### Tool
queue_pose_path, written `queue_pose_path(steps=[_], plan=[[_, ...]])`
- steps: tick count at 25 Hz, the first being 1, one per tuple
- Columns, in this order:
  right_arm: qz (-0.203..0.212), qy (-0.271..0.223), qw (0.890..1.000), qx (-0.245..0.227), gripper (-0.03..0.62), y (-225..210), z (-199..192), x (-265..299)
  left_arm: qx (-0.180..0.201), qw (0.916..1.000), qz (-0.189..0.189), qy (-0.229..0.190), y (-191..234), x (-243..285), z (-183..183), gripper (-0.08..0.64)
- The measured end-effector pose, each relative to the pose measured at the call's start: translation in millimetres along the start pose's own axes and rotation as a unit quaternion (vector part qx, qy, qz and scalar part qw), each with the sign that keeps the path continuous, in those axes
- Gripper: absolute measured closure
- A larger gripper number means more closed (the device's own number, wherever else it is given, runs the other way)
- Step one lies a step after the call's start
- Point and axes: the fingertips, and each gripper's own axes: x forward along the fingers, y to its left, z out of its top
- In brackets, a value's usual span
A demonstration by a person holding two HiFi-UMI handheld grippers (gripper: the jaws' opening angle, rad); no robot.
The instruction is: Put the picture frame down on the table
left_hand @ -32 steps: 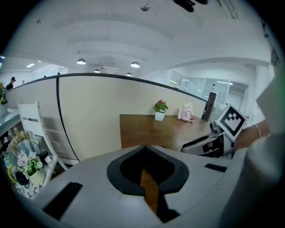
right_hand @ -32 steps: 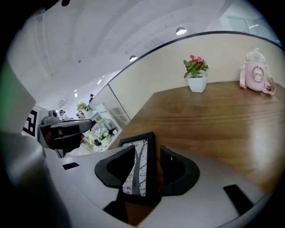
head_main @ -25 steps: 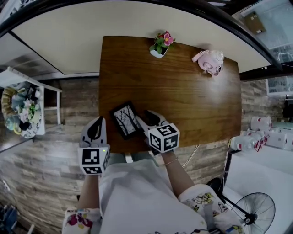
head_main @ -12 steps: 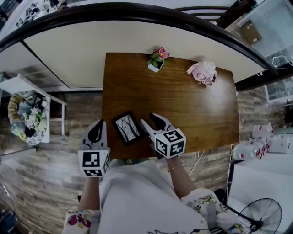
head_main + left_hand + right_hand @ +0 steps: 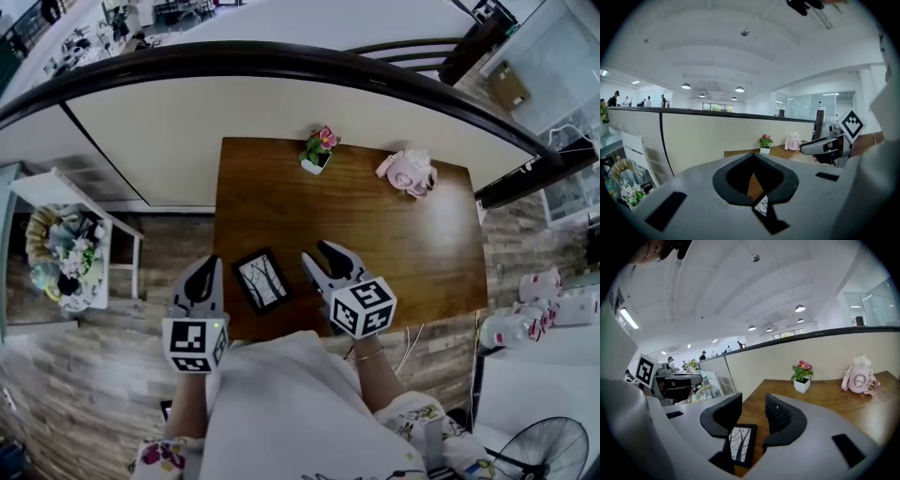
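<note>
The picture frame (image 5: 262, 280), black with a bare-tree print, lies flat near the front left edge of the wooden table (image 5: 394, 234). My right gripper (image 5: 324, 257) is open just right of the frame and does not touch it. In the right gripper view the frame (image 5: 740, 444) shows on the wood below the parted jaws of the right gripper (image 5: 753, 412). My left gripper (image 5: 203, 269) hangs off the table's left edge beside the frame, shut and holding nothing. In the left gripper view, the left gripper (image 5: 753, 156) has its jaw tips together and a sliver of the frame (image 5: 762, 205) shows beneath.
A small white pot of pink flowers (image 5: 317, 150) and a pink bottle (image 5: 408, 172) stand at the table's far edge against a cream partition wall. A white shelf with flowers (image 5: 56, 246) sits on the floor to the left. The person's body is close to the near edge.
My right gripper has drawn back from the frame's right edge, leaving a gap. The frame stays flat on the table. The head view has tilted, so everything sits lower in the picture.
</note>
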Motion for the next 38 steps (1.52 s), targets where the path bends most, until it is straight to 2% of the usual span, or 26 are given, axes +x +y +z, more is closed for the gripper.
queue_pose_path(steps=[11, 21, 28, 38], plan=[[-0.011, -0.067, 0.996, -0.055, 0.468, 7, 47, -35, 0.010, 0.9994, -0.005, -0.033, -7, -12, 28, 0.555], [-0.029, -0.097, 0.992, -0.079, 0.550, 5, 55, -61, 0.006, 0.9990, -0.018, -0.040, -19, -18, 33, 0.555], [-0.041, -0.105, 0.991, -0.072, 0.591, 2, 51, -75, 0.003, 0.9992, -0.024, -0.031, -24, -18, 24, 0.555], [-0.050, -0.100, 0.992, -0.053, 0.592, -5, 36, -82, -0.001, 0.9994, -0.028, -0.021, -29, -17, 16, 0.555]])
